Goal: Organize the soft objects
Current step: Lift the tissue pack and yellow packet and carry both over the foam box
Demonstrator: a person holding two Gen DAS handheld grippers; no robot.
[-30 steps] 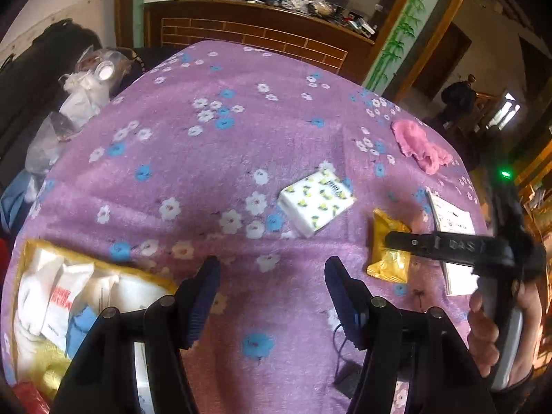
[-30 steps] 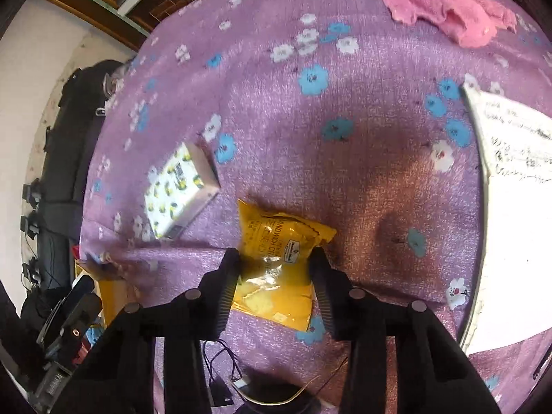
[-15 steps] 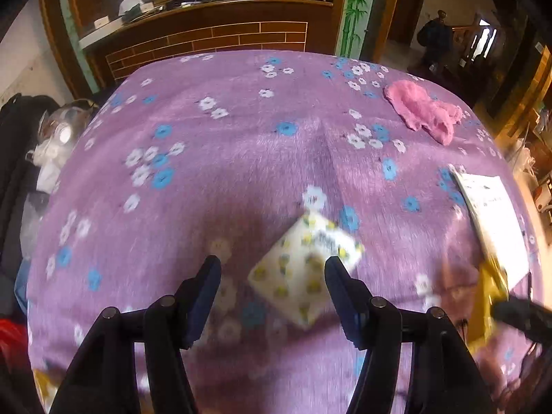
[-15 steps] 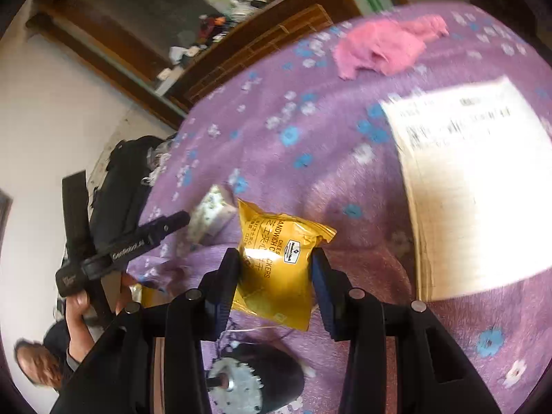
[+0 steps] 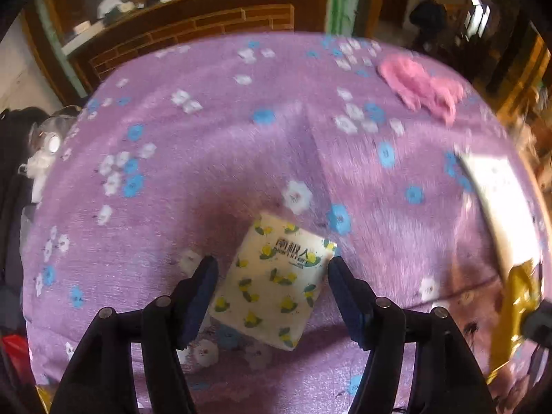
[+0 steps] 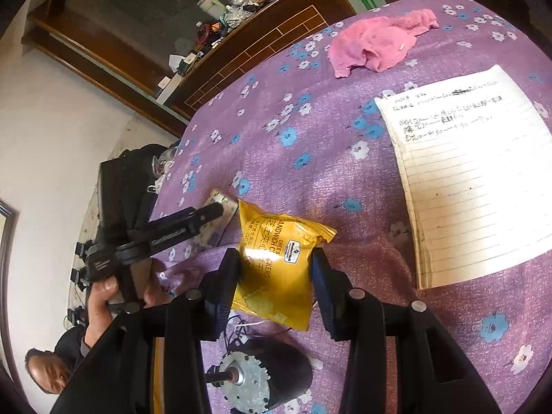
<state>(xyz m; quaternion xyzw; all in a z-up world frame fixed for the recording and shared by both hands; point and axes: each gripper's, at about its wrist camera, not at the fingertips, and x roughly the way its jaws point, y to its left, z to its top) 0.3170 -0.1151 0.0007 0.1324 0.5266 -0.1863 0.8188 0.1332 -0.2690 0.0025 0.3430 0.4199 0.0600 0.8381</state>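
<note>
A white tissue pack with yellow lemon print (image 5: 276,283) lies on the purple flowered cloth (image 5: 241,158). My left gripper (image 5: 272,276) is open, its jaws on either side of the pack, not touching it. My right gripper (image 6: 276,269) is shut on a yellow cracker packet (image 6: 276,258) and holds it above the cloth; the packet also shows at the right edge of the left wrist view (image 5: 514,314). In the right wrist view the left gripper (image 6: 193,220) reaches over the tissue pack (image 6: 217,220).
A pink cloth (image 5: 421,86) (image 6: 379,41) lies at the far right of the table. A lined notebook (image 6: 472,172) (image 5: 500,203) lies to the right. A dark motor with wires (image 6: 262,376) sits below the right gripper. A wooden cabinet (image 5: 193,27) stands behind.
My left gripper has moved forward so the tissue pack now lies between its open jaws. My right gripper has lifted the yellow packet off the cloth and tilted up.
</note>
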